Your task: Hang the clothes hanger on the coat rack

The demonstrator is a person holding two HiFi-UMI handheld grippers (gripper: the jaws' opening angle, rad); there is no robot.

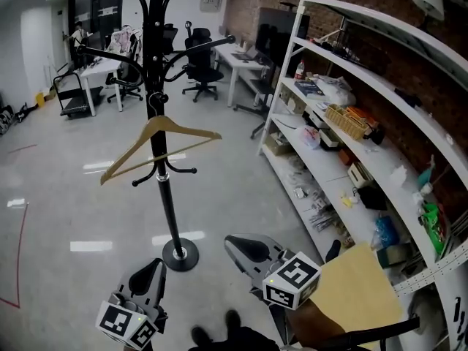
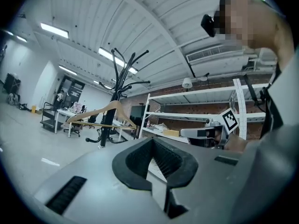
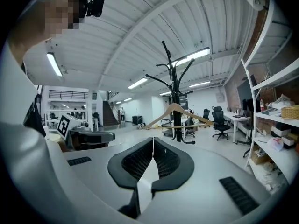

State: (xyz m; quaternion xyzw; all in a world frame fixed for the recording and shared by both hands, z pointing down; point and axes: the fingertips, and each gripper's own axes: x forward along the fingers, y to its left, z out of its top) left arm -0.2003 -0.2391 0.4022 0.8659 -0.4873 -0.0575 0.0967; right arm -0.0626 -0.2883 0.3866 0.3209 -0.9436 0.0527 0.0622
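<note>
Coat rack (image 1: pixel 159 64): black pole with curved arms on a round base, standing on the grey floor (image 1: pixel 66 196), left of centre in the head view and beyond both grippers.
Clothes hanger (image 1: pixel 162 142): pale wood with a crossbar. It hangs on the coat rack with its neck against the pole at mid height. It is tilted, the left end lower than the right. The hook itself cannot be made out against the black pole.
Left gripper (image 2: pixel 152 144): clenched, the ribbed black pads meeting at the tips with nothing between them. It is low and near at the left of the head view, well apart from the hanger.
Right gripper (image 3: pixel 153 143): jaws pressed together and empty. It is near, just right of the rack's base in the head view, also well apart from the hanger.
Shelving unit (image 1: pixel 330 63): white, along the brick wall on the right, its tiers loaded with mixed small goods, among them a woven basket (image 1: pixel 346 121).
Brown sheet (image 1: pixel 358 287): flat and tan, near right, beside the right gripper's marker cube.
Office chairs (image 1: pixel 202 63): black, far centre, by white desks (image 1: pixel 99 69).
Red line (image 1: pixel 20 246): floor marking, near left.
</note>
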